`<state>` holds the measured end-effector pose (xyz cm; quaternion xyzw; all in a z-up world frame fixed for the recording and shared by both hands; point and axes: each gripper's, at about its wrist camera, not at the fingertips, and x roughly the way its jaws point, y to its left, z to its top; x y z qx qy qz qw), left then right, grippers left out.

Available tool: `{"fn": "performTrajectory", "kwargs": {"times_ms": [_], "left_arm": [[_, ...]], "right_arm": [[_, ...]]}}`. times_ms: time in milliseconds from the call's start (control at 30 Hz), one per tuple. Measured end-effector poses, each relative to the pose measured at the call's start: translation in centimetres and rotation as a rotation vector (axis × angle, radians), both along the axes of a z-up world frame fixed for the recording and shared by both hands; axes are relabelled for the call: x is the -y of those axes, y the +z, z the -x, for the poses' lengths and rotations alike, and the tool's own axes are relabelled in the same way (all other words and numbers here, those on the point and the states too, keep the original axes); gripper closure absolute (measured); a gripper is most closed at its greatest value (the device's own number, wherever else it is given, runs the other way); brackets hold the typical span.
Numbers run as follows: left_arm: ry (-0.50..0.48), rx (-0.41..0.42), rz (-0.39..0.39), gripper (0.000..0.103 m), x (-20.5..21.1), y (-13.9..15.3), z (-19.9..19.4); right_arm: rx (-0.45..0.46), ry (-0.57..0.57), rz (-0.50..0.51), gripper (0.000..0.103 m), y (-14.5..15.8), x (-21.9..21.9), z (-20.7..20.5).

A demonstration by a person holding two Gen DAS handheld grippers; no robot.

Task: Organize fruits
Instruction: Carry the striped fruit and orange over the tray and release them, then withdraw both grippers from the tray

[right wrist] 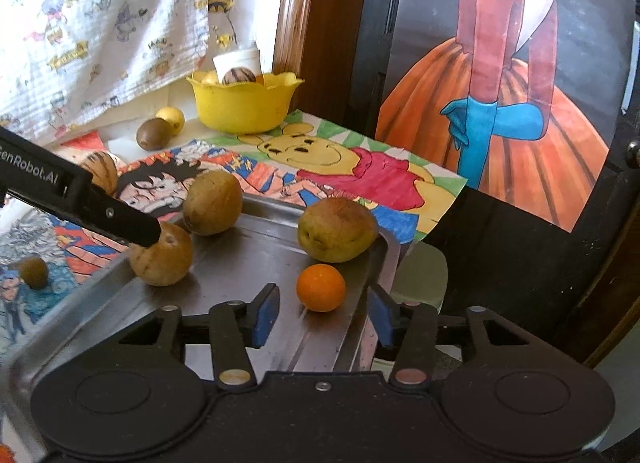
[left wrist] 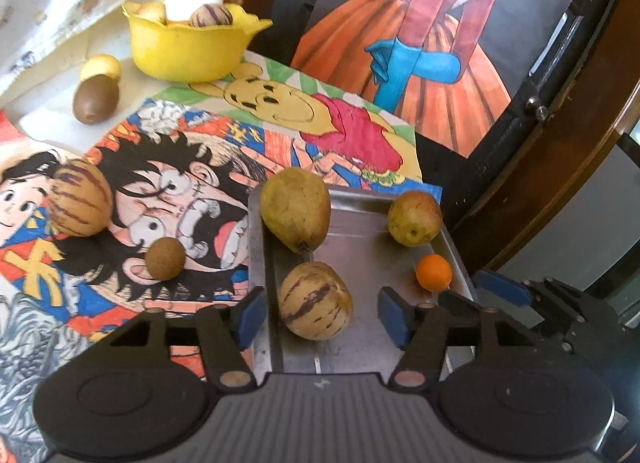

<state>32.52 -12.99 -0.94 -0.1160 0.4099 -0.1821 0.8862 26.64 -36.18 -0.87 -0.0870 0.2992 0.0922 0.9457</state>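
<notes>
While both of my grippers are hanging over the near end of the metal tray [left wrist: 448,241], I am judging the step in hand to be the letting-go of two fruits just set there. My left gripper [left wrist: 320,313] is standing with its jaws apart around the striped melon-like fruit [left wrist: 316,301], the blue pads clear of its skin on either side; the fruit is resting on the tray floor. My right gripper [right wrist: 322,317] is likewise standing with jaws apart, the small orange [right wrist: 321,287] lying just ahead of them, untouched, near the tray's right wall. A large pear [left wrist: 296,209] and a smaller pear [left wrist: 414,217] are sitting at the far end of the tray. Both grippers are pointing forward and downward toward the tray floor. Off the tray, a second striped fruit [left wrist: 80,199] and a small brown fruit [left wrist: 165,259] are lying on the drawings, with a kiwi [left wrist: 95,99] and a yellow fruit [left wrist: 101,67] beside the yellow bowl [left wrist: 192,51]. My next move, as I am judging it, calls for backing off without nudging either fruit, then reaching leftward for a loose one.
</notes>
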Motion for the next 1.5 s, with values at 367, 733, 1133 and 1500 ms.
{"fn": "performTrajectory", "kwargs": {"times_ms": [367,733,1133,1500], "left_arm": [[0.134,0.109,0.008,0.003,-3.8,3.3,5.2],[0.201,0.135,-0.019,0.001,-8.0,3.8,11.8],[0.192,0.133,-0.091,0.001,-10.0,2.6,16.5],[0.159,0.124,-0.189,0.001,-10.5,0.7,18.2]], "right_arm": [[0.067,0.033,-0.064,0.018,3.6,-0.8,5.1],[0.102,0.092,-0.097,0.001,5.7,-3.1,10.3],[0.048,0.171,-0.074,0.001,5.1,-5.4,13.7],[-0.046,0.207,-0.083,0.001,3.0,-6.4,14.9]]}}
